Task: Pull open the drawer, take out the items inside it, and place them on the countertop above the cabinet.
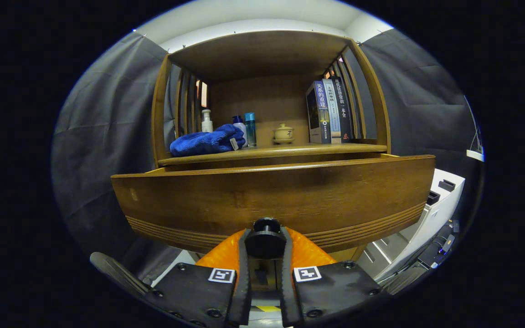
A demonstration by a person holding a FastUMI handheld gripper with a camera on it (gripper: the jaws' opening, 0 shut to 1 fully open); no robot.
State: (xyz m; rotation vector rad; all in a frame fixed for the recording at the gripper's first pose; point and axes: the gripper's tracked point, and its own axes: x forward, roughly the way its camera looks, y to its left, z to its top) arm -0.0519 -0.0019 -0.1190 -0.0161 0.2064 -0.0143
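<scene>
Gripper (265, 243) clamped with both fingers (243, 273) on the black knob (266, 237) of the drawer (271, 200), front panel pulled out from the cabinet (157, 114). Drawer contents hidden behind the panel. On the countertop (290, 149) beyond: blue towel (205, 141) left, bottles (249, 129), teacup (284, 133), books (328, 111) right.

The wide brown wooden drawer front (271, 193) stands directly ahead of the gripper (265, 246), whose fingers close on its round black knob (266, 236). Above the drawer, the countertop (290, 150) is bare mid-front; the rumpled blue towel (207, 140), bottles (244, 127), the small lidded teacup (283, 133) and upright books (328, 111) crowd its left, back and right.
</scene>
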